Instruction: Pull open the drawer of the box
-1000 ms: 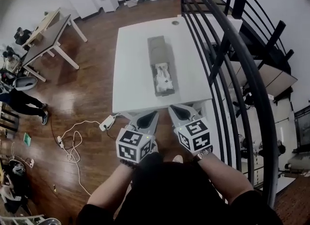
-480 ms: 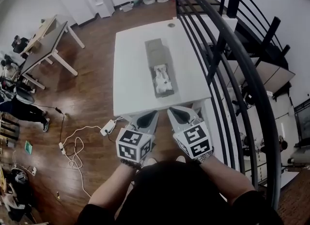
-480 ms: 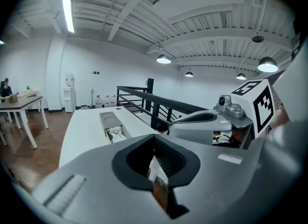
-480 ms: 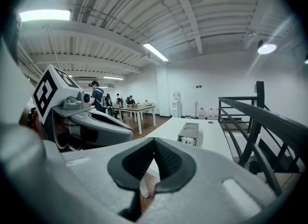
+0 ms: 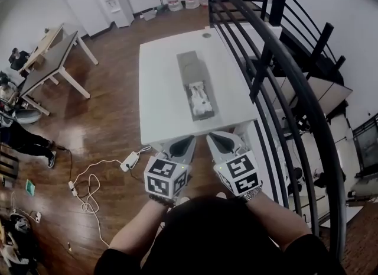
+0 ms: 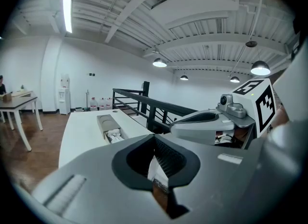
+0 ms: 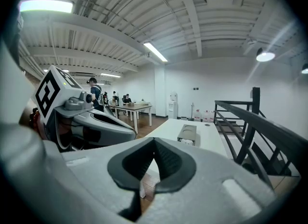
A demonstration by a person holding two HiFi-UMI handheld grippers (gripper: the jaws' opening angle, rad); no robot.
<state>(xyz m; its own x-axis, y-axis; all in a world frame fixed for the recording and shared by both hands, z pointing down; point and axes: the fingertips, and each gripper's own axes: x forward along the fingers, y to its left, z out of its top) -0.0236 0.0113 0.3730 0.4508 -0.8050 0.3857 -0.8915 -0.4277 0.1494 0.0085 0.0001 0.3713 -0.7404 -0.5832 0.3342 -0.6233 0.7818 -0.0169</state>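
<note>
The long grey box [image 5: 190, 65], matte and flat-sided, lies lengthwise along the middle of the white tabletop [image 5: 159, 90]; its drawer [image 5: 201, 103] stands already drawn out toward the tabletop's near edge, showing white crumpled contents [image 5: 199, 94], perhaps cloth or paper, too small to name. The left tongs [image 5: 182, 144] and the right tongs [image 5: 220, 140], smooth grey plastic with ribbed black pads, hang side by side just off the tabletop's near edge, well apart from the box; in each gripper view the tips are drawn together with nothing between them. A black metal railing [image 5: 277, 73] curves past the tabletop's right side.

The box looks light and stiff, and the tabletop smooth; a tug on the drawer alone would likely drag the whole box along, so one pair of tongs would best steady the shell toward the tabletop's far side while the other nips the drawer's front wall. That wall seems thin, so a gentle pinch should serve; the pull should run straight along the box's length; drawn much further, the drawer may come out whole.
</note>
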